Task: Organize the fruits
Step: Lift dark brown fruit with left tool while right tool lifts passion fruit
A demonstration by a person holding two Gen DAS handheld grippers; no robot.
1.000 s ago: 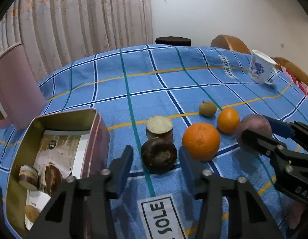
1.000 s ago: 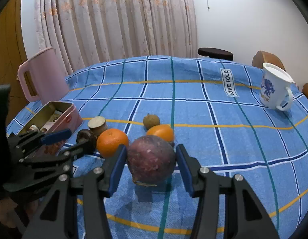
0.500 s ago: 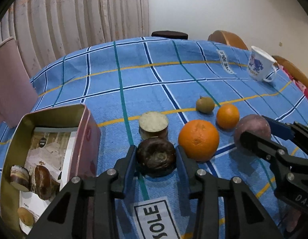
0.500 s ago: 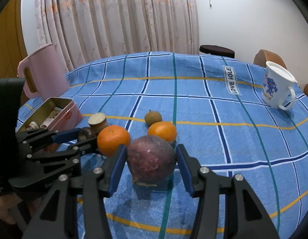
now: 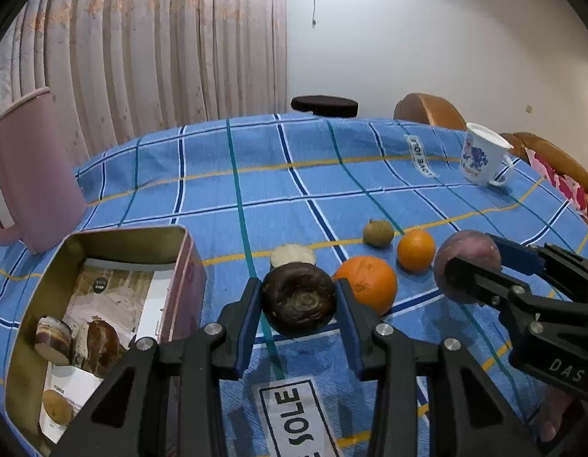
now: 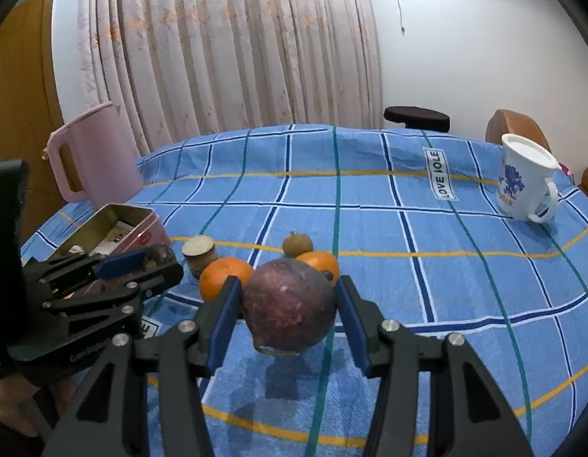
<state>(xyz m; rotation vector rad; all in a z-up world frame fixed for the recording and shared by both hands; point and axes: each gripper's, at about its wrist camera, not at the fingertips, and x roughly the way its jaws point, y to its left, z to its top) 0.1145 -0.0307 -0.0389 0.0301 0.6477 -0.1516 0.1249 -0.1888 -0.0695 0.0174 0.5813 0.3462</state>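
My left gripper (image 5: 297, 289) is shut on a dark brown round fruit (image 5: 297, 304), both blue pads pressed to its sides just right of the open tin (image 5: 103, 234). Whether it touches the cloth I cannot tell. My right gripper (image 6: 287, 285) is shut on a purple fruit (image 6: 288, 312), held a little above the cloth with its shadow beneath. Between them lie a big orange (image 5: 366, 283), a small orange (image 5: 415, 249), a small brownish fruit (image 5: 377, 232) and a pale cut piece (image 5: 292, 256), half hidden behind the dark fruit.
The tin holds several cut pieces on paper. A pink jug (image 5: 31, 167) stands behind it at the left edge. A white mug (image 6: 524, 177) stands far right. The blue checked tablecloth (image 6: 370, 209) stretches back to chairs and a curtain.
My left gripper moved forward around the dark brown fruit and closed on it. The right gripper kept still with the purple fruit.
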